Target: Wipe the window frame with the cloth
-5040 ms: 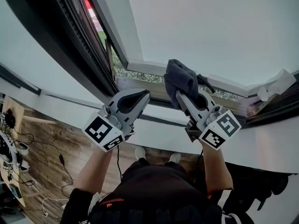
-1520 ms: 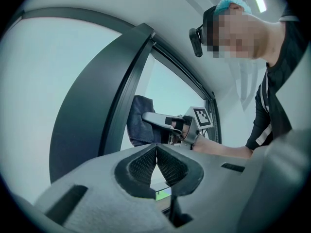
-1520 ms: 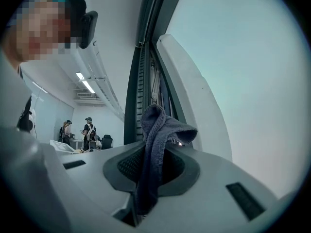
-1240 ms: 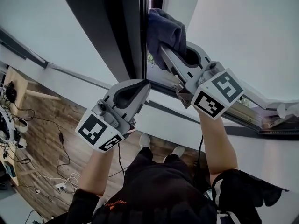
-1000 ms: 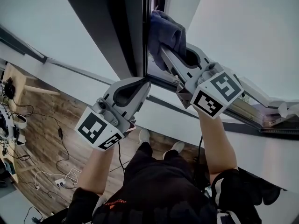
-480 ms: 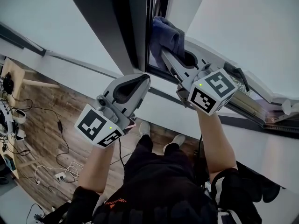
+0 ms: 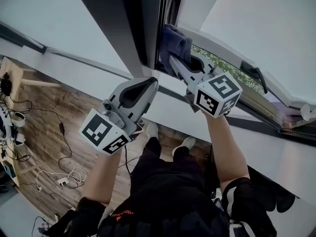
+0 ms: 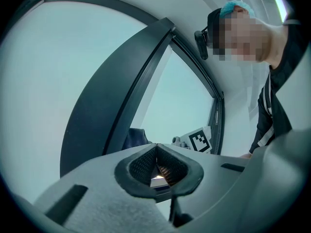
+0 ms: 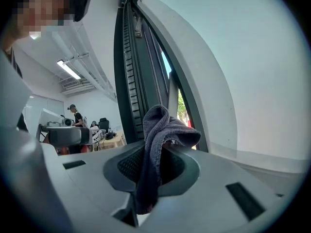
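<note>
Vs 5 s ago, R gripper (image 7: pixel 183 65) moved over to dark vertical window frame (image 7: pixel 143 28); jaws clamp dark cloth (image 7: pixel 174 42), pressed against frame. L gripper (image 7: pixel 148 83) closed, empty, just below.

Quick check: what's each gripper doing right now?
Left gripper: closed, holding nothing.
Right gripper: closed on the cloth.

Nothing here can be read: your left hand-held gripper (image 7: pixel 149 81) and right hand-held gripper (image 7: pixel 174 59) carry only square marker patterns, and your shirt print (image 7: pixel 121 214) is too blurred.
</note>
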